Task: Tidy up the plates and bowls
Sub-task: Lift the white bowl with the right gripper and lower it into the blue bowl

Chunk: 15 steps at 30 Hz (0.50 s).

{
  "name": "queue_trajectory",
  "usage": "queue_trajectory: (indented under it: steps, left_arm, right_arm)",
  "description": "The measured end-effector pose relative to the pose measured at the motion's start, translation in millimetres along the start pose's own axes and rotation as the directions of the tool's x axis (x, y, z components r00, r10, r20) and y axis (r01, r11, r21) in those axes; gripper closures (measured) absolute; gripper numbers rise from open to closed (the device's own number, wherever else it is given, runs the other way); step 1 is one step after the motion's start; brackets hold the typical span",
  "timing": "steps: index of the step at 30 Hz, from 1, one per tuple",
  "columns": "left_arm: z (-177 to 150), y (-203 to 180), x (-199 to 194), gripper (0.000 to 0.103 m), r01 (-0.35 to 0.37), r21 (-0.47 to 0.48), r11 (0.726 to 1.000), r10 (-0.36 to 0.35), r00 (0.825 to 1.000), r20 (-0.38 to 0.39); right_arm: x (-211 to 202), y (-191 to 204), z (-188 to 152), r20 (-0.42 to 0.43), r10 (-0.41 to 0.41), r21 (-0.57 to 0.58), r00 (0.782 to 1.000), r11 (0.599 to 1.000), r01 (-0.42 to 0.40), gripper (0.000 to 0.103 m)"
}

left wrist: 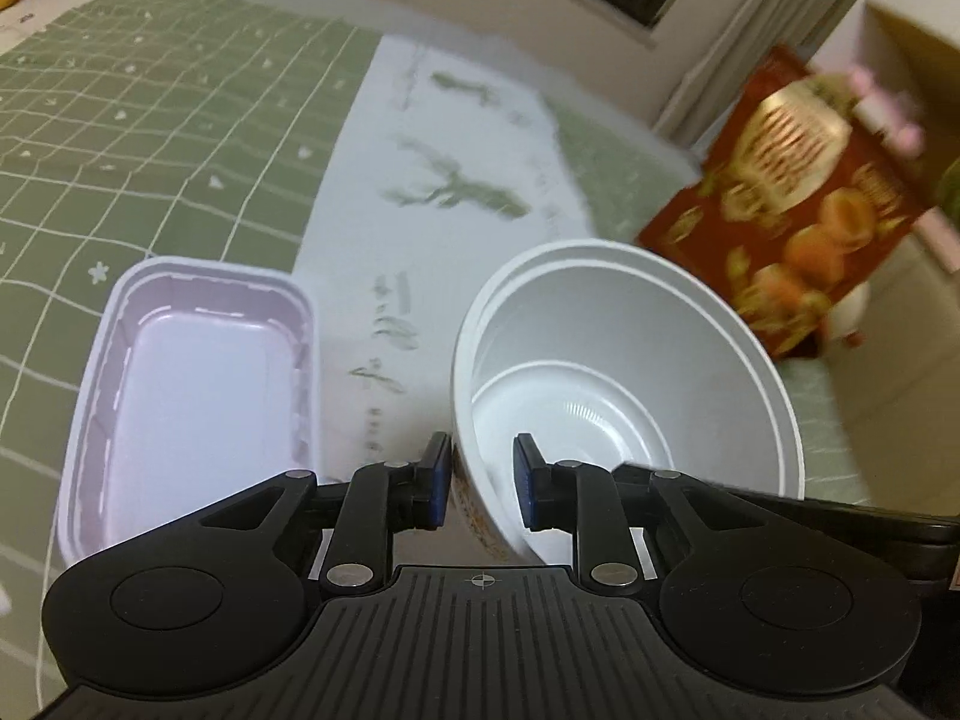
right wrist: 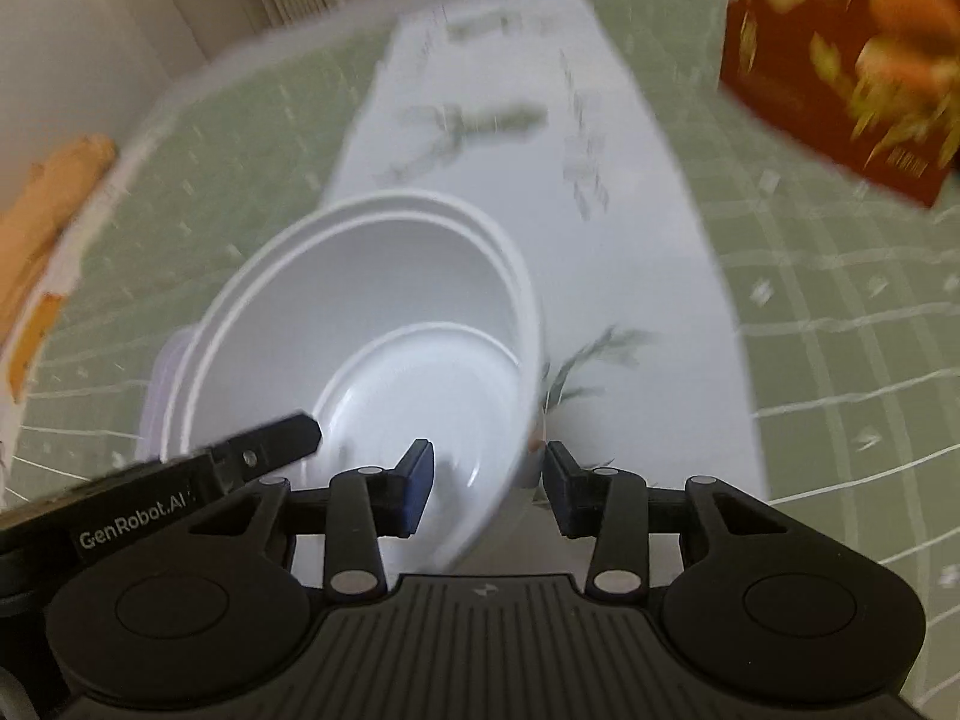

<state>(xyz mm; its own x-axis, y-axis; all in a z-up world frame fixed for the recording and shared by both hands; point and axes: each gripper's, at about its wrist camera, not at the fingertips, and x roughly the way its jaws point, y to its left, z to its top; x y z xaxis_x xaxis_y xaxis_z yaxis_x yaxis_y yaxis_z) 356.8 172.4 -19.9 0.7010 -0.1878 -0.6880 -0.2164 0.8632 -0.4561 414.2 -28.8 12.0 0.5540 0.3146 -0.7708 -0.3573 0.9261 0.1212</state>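
Note:
A white plastic bowl [left wrist: 624,372] sits tilted above the white table runner [left wrist: 432,180]. My left gripper [left wrist: 480,480] straddles its near-left rim, one finger outside and one inside, with gaps to the wall. My right gripper [right wrist: 483,489] straddles the bowl's [right wrist: 372,324] right rim the same way, jaws apart. The left gripper's finger [right wrist: 270,444] shows in the right wrist view. A pale pink rectangular tray [left wrist: 198,384] lies on the green grid cloth, left of the bowl.
A red printed box [left wrist: 798,192] stands at the far right table edge; it also shows in the right wrist view [right wrist: 840,54]. A green grid tablecloth [left wrist: 150,120] covers the table. An orange object [right wrist: 54,198] lies at far left.

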Motion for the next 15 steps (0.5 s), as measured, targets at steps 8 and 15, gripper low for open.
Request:
queue_trajectory:
  steps: [8, 15]
  left_arm:
    - [-43.2, -62.4, -78.7, 0.079, 0.1, 0.017, 0.995, -0.1, 0.994, 0.053]
    - [-91.7, -92.6, -95.7, 0.081, 0.125, 0.094, 0.988, -0.126, 0.992, 0.002]
  right_arm:
    - [-134.7, -17.0, -44.0, 0.253, 0.058, -0.035, 0.966, 0.998, -0.051, 0.063]
    - [-180.4, -71.6, -108.8, 0.325, 0.1, 0.099, 0.941, 0.985, -0.139, 0.063]
